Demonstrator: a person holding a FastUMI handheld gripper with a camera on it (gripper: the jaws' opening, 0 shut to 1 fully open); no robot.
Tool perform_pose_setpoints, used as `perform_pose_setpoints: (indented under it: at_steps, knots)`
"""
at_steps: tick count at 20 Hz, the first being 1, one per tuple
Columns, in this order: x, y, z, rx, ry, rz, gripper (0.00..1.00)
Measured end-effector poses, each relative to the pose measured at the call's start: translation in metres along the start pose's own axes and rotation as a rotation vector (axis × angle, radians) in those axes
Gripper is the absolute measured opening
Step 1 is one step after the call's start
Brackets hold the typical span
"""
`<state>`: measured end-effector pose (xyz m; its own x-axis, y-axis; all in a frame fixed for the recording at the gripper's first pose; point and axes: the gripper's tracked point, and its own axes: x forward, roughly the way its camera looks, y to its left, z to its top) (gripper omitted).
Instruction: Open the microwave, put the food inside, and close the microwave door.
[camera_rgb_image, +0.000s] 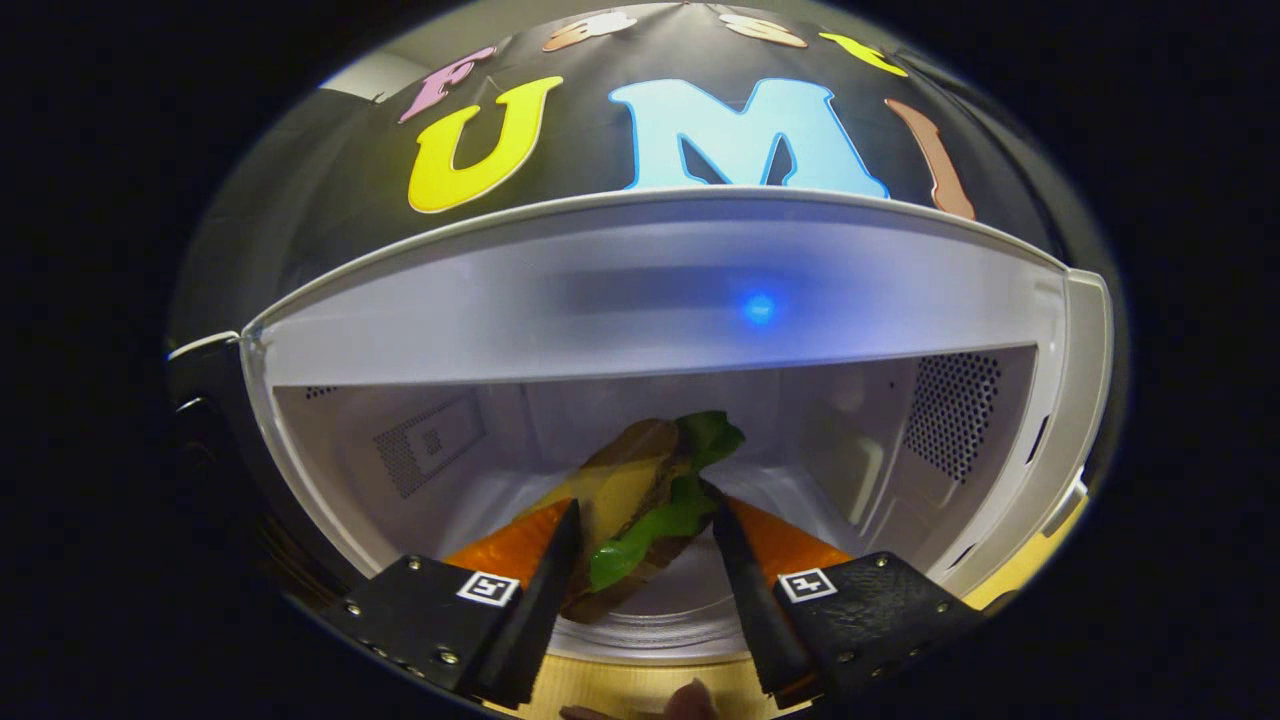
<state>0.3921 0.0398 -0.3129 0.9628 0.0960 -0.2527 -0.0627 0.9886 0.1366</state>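
White microwave (660, 290) stands open, cavity exposed, and a sandwich (640, 505) of brown bread, yellow cheese and green lettuce sits tilted over the round turntable inside, between the gripper (643, 520) fingers, contact unclear.

Gripper (645, 520) reaching into the open white microwave (660, 290), its fingers pressing on either side of a sandwich (640, 500) that is hanging above the turntable (660, 610).

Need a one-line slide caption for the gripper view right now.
Gripper holds a sandwich between its fingers inside the open microwave, just above its floor.
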Motion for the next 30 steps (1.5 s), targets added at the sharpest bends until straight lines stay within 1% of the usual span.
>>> perform_pose_setpoints:
  at_steps: [2, 3, 4, 6, 9, 12, 17, 22, 24, 27, 30]
  knots:
    - [-0.007, -0.006, 0.011, -0.064, -0.048, -0.046, 0.96]
    - [-0.012, -0.002, 0.014, -0.085, -0.057, -0.032, 0.97]
    - [-0.017, 0.007, 0.013, -0.092, -0.055, 0.001, 0.97]
    - [-0.033, 0.021, 0.018, -0.087, -0.064, 0.047, 0.97]
    - [-0.066, 0.036, 0.03, -0.078, -0.087, 0.09, 0.97]
    - [-0.112, 0.051, 0.037, -0.07, -0.101, 0.146, 0.97]
    - [-0.213, 0.083, 0.051, -0.091, -0.154, 0.281, 0.97]
    - [-0.323, 0.123, 0.063, -0.076, -0.209, 0.456, 0.97]
    - [-0.363, 0.144, 0.067, -0.095, -0.234, 0.526, 0.97]
    - [-0.415, 0.185, 0.061, -0.119, -0.253, 0.653, 0.97]
    - [-0.44, 0.233, 0.034, -0.159, -0.225, 0.761, 0.97]
